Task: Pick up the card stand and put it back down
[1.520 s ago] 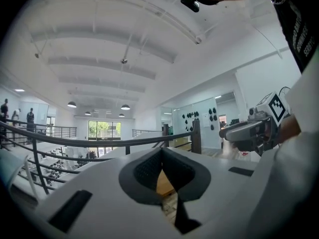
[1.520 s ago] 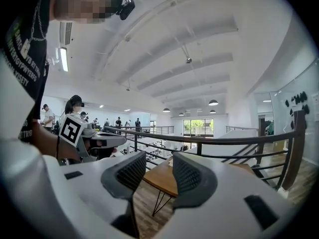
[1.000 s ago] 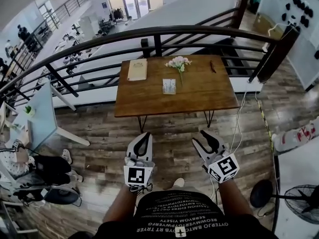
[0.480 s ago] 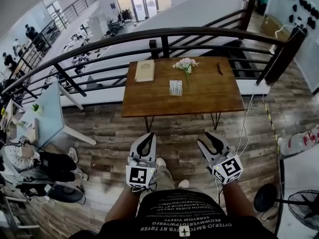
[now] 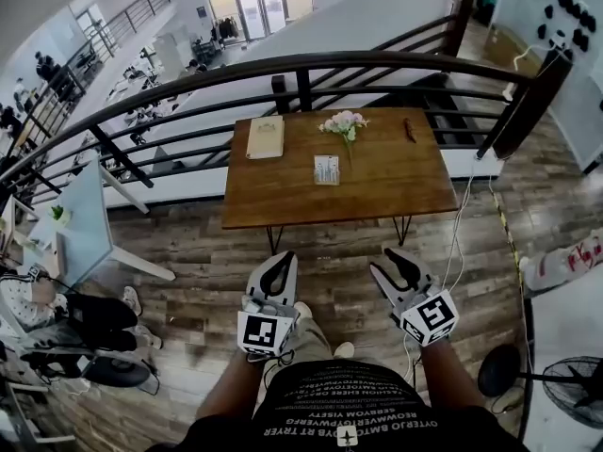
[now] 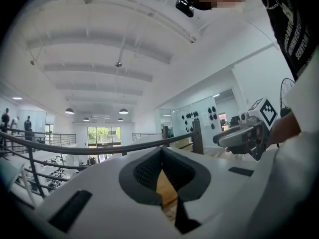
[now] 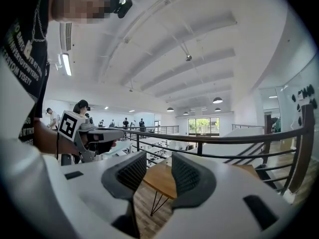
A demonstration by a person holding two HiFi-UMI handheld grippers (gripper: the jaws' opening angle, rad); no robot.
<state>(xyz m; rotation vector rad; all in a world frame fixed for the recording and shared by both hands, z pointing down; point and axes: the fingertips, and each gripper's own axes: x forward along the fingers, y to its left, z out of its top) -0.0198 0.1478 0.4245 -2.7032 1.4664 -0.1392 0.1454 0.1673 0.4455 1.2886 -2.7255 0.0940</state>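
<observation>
— Fingers (image 6: 144, 172), left gripper (image 6: 162, 151): condition?

— Tips pressed together, empty. A slit below the tips shows only the wooden table (image 6: 167, 189) far off. Head view agrees: left gripper (image 5: 281, 257) drawn into a closed loop, held over the plank floor (image 5: 188, 262), well short of the table's near edge.

— Right gripper (image 7: 158, 159)?

— Fingers spread, gap clear; through it, the table's near edge and one hairpin leg. In the head view the right gripper (image 5: 396, 258) hangs level with the left one, also over the floor and well apart from the table (image 5: 405, 182).

— Card stand?

— One card stand (image 5: 326, 169), upright, near the middle of the table, slightly towards its left edge. Neither gripper touches it.

— Other items on the table?

— One tan book (image 5: 265, 137), flat, by the far left corner. One bunch of pale pink flowers (image 5: 343, 122), at the far edge, just beyond the card stand. One small dark object (image 5: 408, 130), towards the far right corner; too small to identify.

— Surroundings?

— One dark curved railing (image 5: 283, 65) running behind the table's far edge, with a lower level beyond it. One floor fan (image 5: 573, 384) at the lower right of the head view.
</observation>
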